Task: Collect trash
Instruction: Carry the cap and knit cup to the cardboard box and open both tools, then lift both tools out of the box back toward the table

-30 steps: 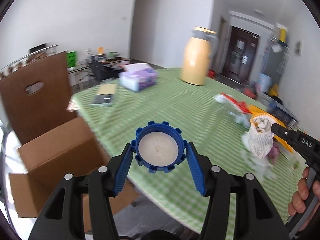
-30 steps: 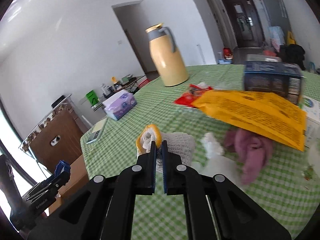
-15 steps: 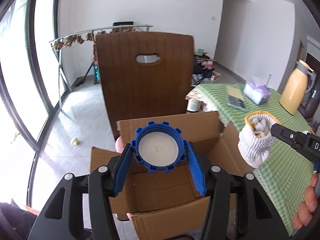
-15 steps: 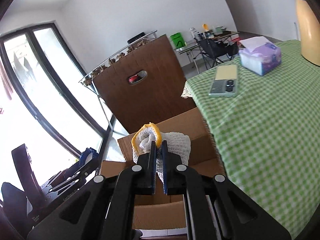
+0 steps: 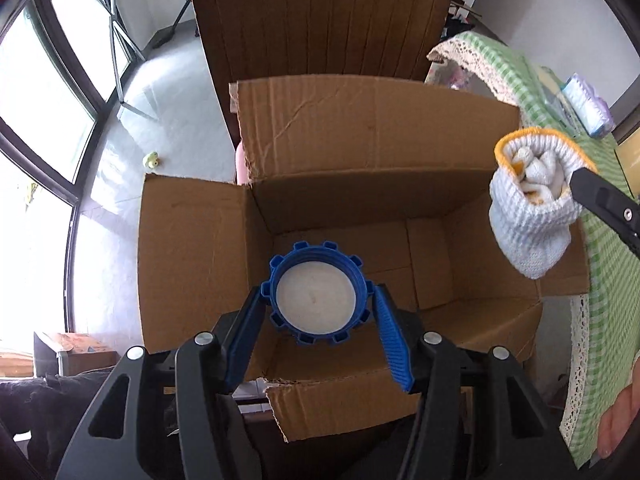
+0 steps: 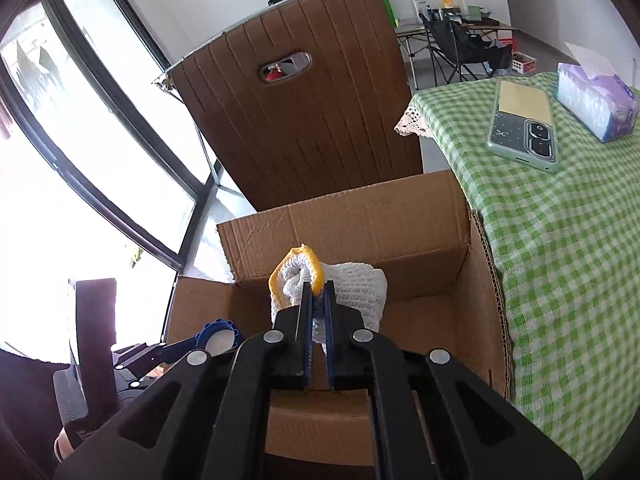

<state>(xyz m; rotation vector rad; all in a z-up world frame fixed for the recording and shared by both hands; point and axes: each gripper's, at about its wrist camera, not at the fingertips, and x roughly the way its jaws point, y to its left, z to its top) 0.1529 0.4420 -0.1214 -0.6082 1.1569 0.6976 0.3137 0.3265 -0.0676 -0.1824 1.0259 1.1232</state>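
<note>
Blue cap [image 5: 318, 293]: between the opening jaws of left gripper [image 5: 320, 322], above cardboard box [image 5: 360, 152].
White glove [image 6: 340, 288]: pinched by closed right gripper [image 6: 318, 300].

One open cardboard box [image 5: 352, 168] stands on the floor beside the table [image 6: 560, 248]. Over it are two pieces of trash: one blue notched cap [image 5: 318, 298] and one white knitted glove [image 5: 532, 208] with a yellow cuff. Two grippers show, the left gripper [image 5: 318, 340] and the right gripper [image 6: 318, 308]. Near the table's far corner lie one phone [image 6: 524, 126] and one tissue box [image 6: 596, 102]. One brown chair [image 6: 304, 120] stands behind the box.
</note>
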